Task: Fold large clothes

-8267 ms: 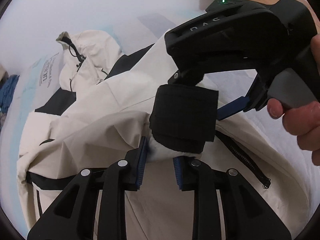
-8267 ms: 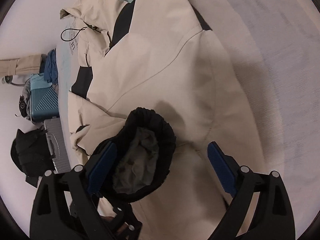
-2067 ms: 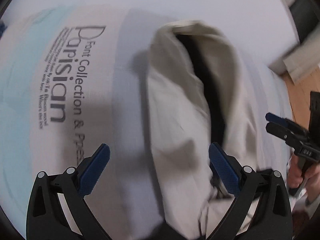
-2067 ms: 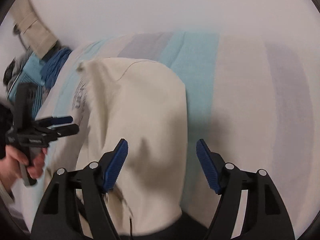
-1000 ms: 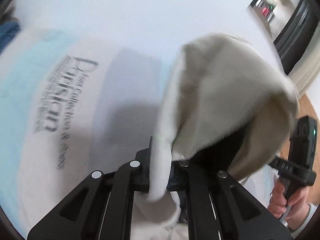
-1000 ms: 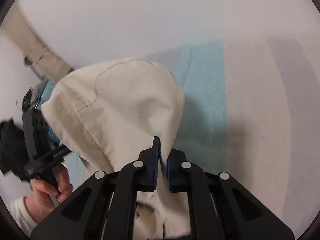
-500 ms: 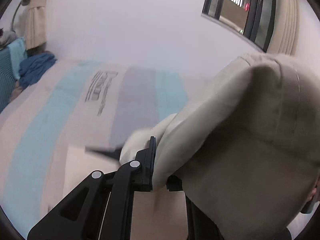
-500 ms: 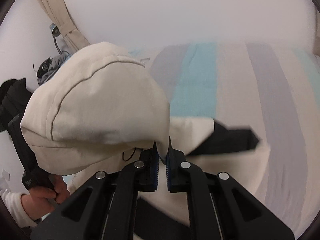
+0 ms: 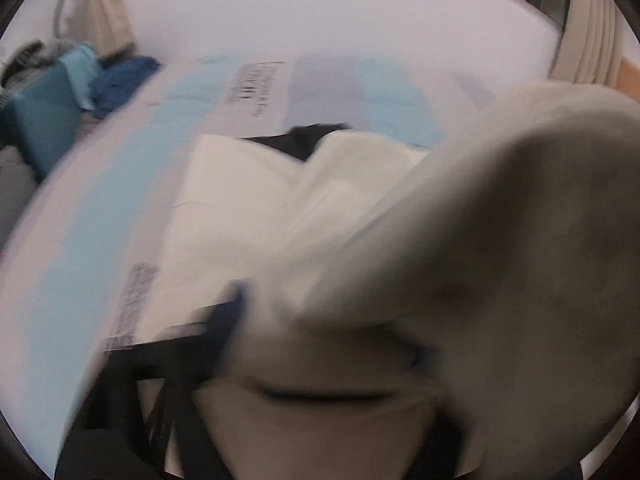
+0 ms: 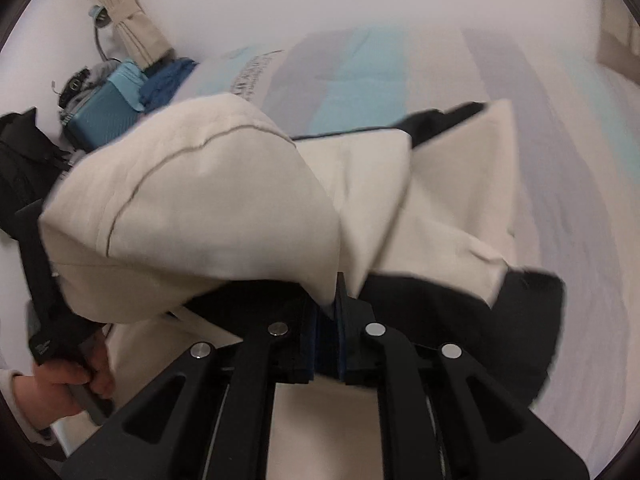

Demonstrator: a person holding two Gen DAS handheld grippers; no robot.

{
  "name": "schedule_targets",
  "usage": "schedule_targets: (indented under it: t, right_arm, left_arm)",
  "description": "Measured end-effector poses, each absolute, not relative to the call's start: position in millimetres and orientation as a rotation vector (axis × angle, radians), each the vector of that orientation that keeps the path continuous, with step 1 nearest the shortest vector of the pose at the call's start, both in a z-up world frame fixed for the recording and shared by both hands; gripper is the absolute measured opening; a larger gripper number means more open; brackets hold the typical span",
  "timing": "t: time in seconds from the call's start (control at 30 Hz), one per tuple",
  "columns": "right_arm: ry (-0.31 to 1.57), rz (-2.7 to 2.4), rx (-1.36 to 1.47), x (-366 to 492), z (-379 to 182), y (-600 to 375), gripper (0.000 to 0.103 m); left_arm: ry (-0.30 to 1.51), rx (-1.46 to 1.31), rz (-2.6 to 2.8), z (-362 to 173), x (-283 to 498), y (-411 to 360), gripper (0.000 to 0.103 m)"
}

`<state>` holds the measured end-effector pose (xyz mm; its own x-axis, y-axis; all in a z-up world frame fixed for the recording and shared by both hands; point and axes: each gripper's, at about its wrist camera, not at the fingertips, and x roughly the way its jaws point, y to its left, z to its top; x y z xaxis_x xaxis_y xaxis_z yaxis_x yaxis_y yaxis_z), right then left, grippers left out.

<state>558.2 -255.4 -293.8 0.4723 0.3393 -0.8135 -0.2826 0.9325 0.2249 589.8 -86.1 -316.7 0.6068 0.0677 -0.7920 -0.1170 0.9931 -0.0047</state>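
Note:
A cream jacket (image 9: 240, 200) with black panels lies on the striped bed sheet (image 9: 80, 240). Its hood (image 9: 500, 260) bulges close to the lens, blurred, and drapes over my left gripper (image 9: 328, 336). That gripper's jaws are opening wide, with hood cloth lying loose between the blue pads (image 9: 234, 312). In the right wrist view the hood (image 10: 192, 200) hangs above the jacket body (image 10: 452, 200). My right gripper (image 10: 328, 316) pinches the hood's edge; its jaws are just starting to open. A hand (image 10: 68, 380) holds the left gripper's handle at the lower left.
A blue suitcase (image 10: 100, 116) and a dark blue cloth (image 10: 168, 76) sit past the bed's far left corner. A black garment (image 10: 20, 160) hangs at the left edge. Curtains (image 9: 588, 40) flank the white wall. Bare sheet (image 10: 560, 120) stretches to the right.
Both grippers have swept the hood back over the jacket's body, which now fills more of the views. The left jaws have sprung apart; the right pads have parted slightly.

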Motion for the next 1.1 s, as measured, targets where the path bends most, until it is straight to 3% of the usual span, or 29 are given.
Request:
schedule_targets:
  t: [0.13, 0.37, 0.6, 0.83, 1.1]
  right_arm:
    - [1.056, 0.372, 0.078, 535.2, -293.8, -264.6, 0.037]
    - [1.040, 0.402, 0.083, 507.9, -244.5, -283.3, 0.037]
    - [1.059, 0.455, 0.077, 543.8, -211.8, -260.9, 0.041]
    - [1.101, 0.492, 0.044, 536.5, -249.1, -235.4, 0.043]
    - [1.137, 0.507, -0.018, 522.3, -303.1, -231.9, 0.043]
  left_arm:
    - [0.927, 0.013, 0.117, -314.3, 550.5, -83.8, 0.091]
    - [0.900, 0.061, 0.140, -267.1, 506.9, -66.4, 0.095]
    - [0.869, -0.031, 0.015, -215.5, 536.6, -59.4, 0.097]
    - [1.032, -0.214, -0.415, -254.5, 608.8, -104.7, 0.097]
    - [1.116, -0.135, -0.545, -313.2, 592.1, -130.6, 0.097]
